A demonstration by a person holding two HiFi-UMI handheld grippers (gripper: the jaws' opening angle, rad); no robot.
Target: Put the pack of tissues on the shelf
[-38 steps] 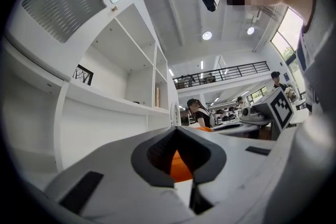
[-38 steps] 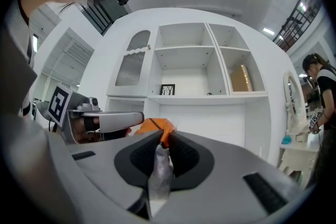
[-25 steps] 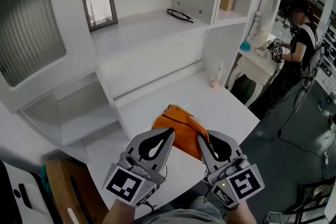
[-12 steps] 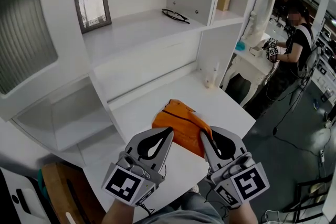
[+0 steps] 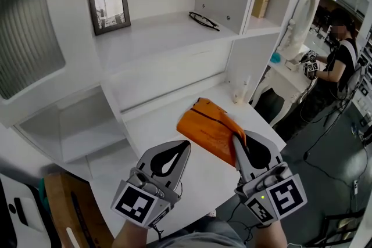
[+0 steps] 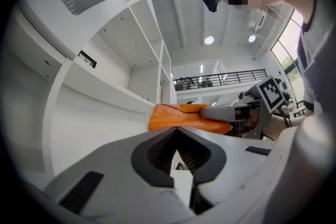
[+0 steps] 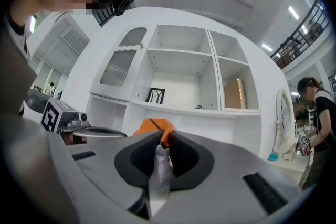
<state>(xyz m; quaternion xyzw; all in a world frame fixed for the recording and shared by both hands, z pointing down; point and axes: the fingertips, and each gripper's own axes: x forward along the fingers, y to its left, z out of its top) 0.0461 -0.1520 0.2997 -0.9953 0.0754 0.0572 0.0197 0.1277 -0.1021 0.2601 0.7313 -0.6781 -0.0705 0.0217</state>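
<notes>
The right tongs (image 5: 238, 139) are clamped on the near end of the orange pack of tissues (image 5: 206, 128). They pinch its wrapper so the pack juts toward the shelf (image 5: 157, 38), lower than it and out in front, seemingly clear of the counter (image 5: 197, 177) beneath the shelf. Gripping the tail end probably lets the far end go in first. The left tongs (image 5: 185, 145) are closed on nothing, likewise short of the shelf, apparently just keeping clear. On the shelf, a picture frame (image 5: 109, 7) and glasses (image 5: 203, 19) leave bare room between them.
</notes>
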